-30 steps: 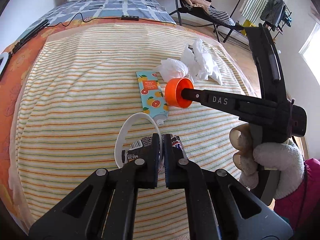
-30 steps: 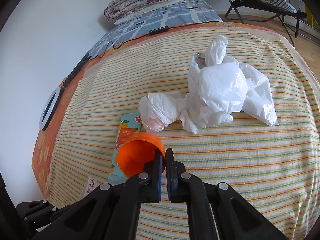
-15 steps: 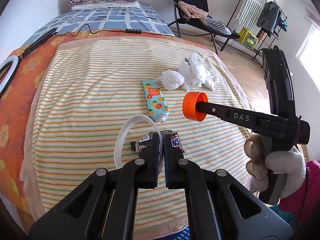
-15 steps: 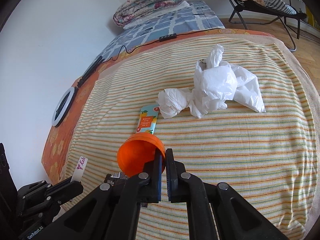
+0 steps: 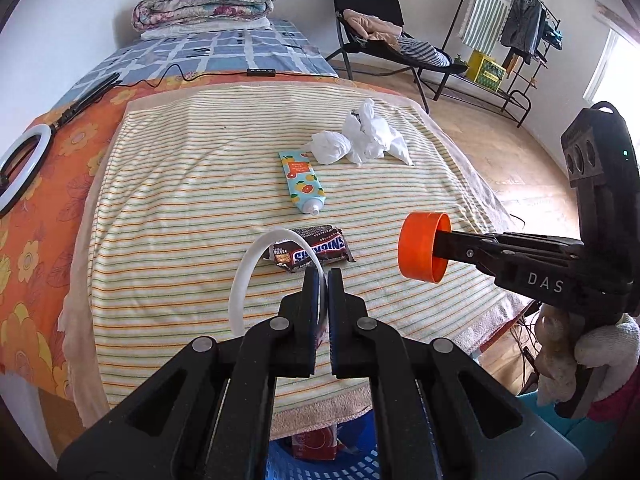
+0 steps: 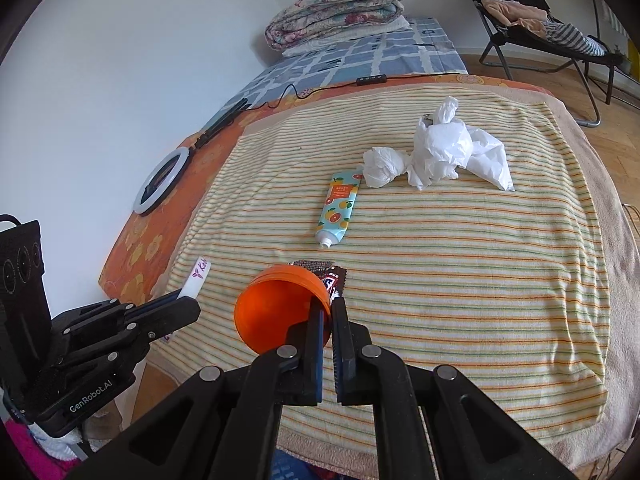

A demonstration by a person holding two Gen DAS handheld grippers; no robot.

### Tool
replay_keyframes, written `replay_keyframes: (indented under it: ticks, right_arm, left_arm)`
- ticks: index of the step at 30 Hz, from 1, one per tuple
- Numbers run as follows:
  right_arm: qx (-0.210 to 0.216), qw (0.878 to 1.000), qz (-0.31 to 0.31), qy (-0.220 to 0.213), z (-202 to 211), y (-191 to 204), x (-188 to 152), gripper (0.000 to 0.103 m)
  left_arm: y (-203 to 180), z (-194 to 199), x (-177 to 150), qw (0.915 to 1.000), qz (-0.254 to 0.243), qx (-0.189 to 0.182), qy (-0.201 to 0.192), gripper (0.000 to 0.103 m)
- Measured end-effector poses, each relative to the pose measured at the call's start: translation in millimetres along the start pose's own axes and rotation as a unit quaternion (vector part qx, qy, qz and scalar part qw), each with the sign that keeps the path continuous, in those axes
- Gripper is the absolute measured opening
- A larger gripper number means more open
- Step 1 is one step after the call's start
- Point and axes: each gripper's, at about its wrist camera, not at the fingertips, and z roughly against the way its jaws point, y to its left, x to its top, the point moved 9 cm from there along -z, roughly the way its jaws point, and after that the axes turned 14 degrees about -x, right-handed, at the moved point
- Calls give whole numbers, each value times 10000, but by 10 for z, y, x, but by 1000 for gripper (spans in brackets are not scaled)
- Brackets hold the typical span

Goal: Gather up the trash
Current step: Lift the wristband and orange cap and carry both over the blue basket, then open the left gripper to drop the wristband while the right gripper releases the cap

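My left gripper (image 5: 323,280) is shut on a white plastic strip (image 5: 248,272) and holds it above the striped towel's near edge; the strip also shows in the right wrist view (image 6: 196,282). My right gripper (image 6: 328,308) is shut on the rim of an orange cap (image 6: 276,312), also seen in the left wrist view (image 5: 424,246). A Snickers wrapper (image 5: 316,252), a fruit-print tube (image 5: 304,182) and crumpled white tissues (image 5: 360,140) lie on the towel (image 5: 180,200).
A blue basket (image 5: 320,460) with a red packet stands below the bed's near edge. A ring light (image 5: 20,168) and cable lie on the orange sheet at left. Folded quilts (image 5: 204,4), a chair (image 5: 372,28) and a clothes rack (image 5: 516,32) stand behind.
Both grippers have pulled back toward the bed's near edge with the strip and the cap. The Snickers wrapper, earlier under the left fingers, now lies apart on the towel.
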Motion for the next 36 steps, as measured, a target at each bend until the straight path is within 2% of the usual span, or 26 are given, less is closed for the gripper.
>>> replay_keyframes:
  ticks: [9, 14, 25, 36]
  right_arm:
    - [3, 9998, 186, -36, 277, 90, -485, 1]
    - [-46, 9995, 307, -41, 407, 108, -775, 1]
    - [-197, 9980, 522, 302, 359, 67, -1466, 1]
    - [-181, 9957, 672, 619, 211, 112, -1846, 1]
  left_arm:
    - [-205, 205, -321, 9999, -18, -81, -77, 2]
    - [-266, 234, -603, 9999, 60, -148, 28, 2]
    - [-371, 148, -1312, 9986, 132, -255, 451, 2]
    - [-360, -19, -1708, 9961, 226, -258, 815, 2]
